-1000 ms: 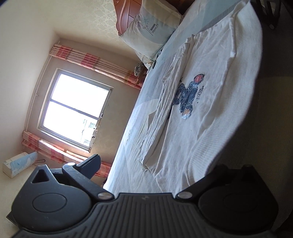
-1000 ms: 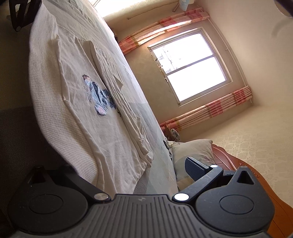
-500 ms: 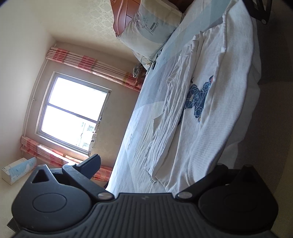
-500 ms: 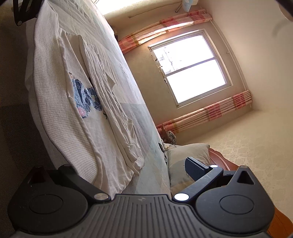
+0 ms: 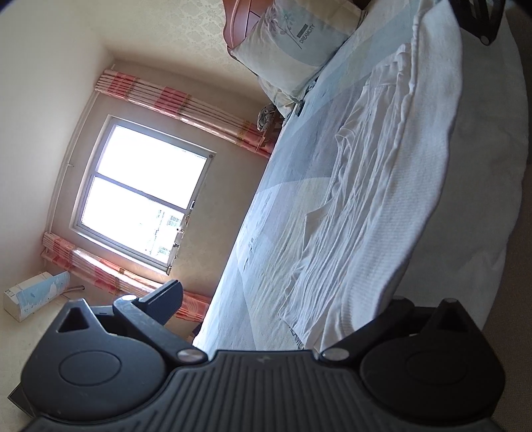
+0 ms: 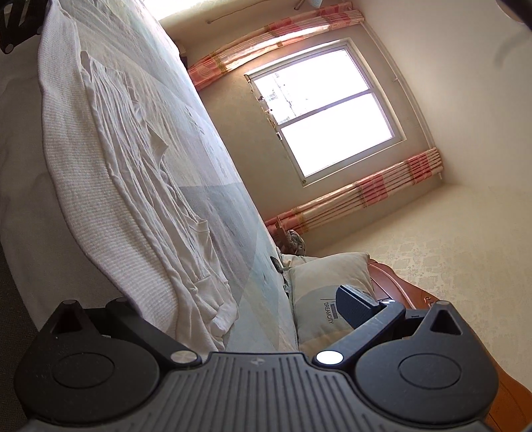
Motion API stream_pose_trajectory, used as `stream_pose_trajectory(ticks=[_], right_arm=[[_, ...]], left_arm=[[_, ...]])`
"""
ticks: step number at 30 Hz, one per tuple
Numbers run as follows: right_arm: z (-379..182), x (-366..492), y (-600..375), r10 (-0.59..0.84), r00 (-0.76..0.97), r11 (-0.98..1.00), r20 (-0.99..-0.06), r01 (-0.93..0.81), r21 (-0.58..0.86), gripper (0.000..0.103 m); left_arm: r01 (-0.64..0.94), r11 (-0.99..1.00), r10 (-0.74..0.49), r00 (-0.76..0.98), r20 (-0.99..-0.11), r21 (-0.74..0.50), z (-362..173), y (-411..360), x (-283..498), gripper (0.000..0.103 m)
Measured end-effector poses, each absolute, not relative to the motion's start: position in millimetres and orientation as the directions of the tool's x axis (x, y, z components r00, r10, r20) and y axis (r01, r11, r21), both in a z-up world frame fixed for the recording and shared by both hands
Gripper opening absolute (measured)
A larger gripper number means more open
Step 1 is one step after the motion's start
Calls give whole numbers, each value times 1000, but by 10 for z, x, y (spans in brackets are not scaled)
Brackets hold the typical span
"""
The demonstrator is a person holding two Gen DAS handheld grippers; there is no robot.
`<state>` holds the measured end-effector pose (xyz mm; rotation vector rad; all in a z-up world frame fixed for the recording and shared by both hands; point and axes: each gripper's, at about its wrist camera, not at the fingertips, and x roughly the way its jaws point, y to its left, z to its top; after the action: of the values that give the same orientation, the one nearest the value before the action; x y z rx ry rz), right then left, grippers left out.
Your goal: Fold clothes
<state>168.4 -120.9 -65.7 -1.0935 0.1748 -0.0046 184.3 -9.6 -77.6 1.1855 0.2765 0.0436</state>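
White cotton, wrinkled: the shirt (image 5: 335, 232) lies flat on the bed (image 5: 266, 232) near its edge, resting on a waffle-knit blanket (image 5: 432, 186) that drapes over the side.

Left wrist view, left to right: cream wall, window (image 5: 143, 196) with pink-striped curtains (image 5: 179, 99) bunched at both ends, pale blue-and-cream sheet, then the shirt, then the blanket. A printed pillow (image 5: 292, 36) sits against a reddish wooden headboard (image 5: 236, 20). The left gripper (image 5: 282, 305) has one finger (image 5: 163, 299) showing wide of the other, which is lost behind the blanket edge; jaws spread apart, holding nothing that I can see.

Right wrist view, left to right: blanket, shirt (image 6: 146, 186) with a sleeve hem (image 6: 199, 229) and rumpled end nearest the camera, sheet, window, pillow. The right gripper (image 6: 206, 299) reads the same: one finger (image 6: 355, 305) out by the pillow, the other hidden under the cloth edge. Released, as far as it shows.

Progress, as a judgement: the shirt looks narrowed into a long strip, so lengthwise folds seem done. Crosswise folds remain, plus smoothing the creases.

Textures: ribbed hems, fine crinkles, gridded weave on the blanket.
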Motion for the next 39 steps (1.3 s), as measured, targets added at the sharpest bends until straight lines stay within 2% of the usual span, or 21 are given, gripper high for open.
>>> stream_pose_trajectory(ticks=[21,27,31,34,39], right_arm=[[-708,2993,-1178,-157,983,507,-97,-4,-862,103],[-766,3325,-1172,-161,982,508,-100,-5,-861,103],[-863,3528,-1146,-159,977,511,-144,-44,-858,103],[-903,3633,-1174,-136,959,538,-247,-138,-832,103],[-712,3504,-1345,-73,915,656,-397,-256,-710,103]], left_arm=[[59,414,207,966,-157,909,-802,62,3000,103],[84,417,203,962,-182,905,-915,79,3288,103],[148,440,198,946,-257,886,-1032,114,3483,103],[181,475,196,932,-305,861,-1024,186,3475,103],[238,521,164,915,-369,820,-918,295,3317,103]])
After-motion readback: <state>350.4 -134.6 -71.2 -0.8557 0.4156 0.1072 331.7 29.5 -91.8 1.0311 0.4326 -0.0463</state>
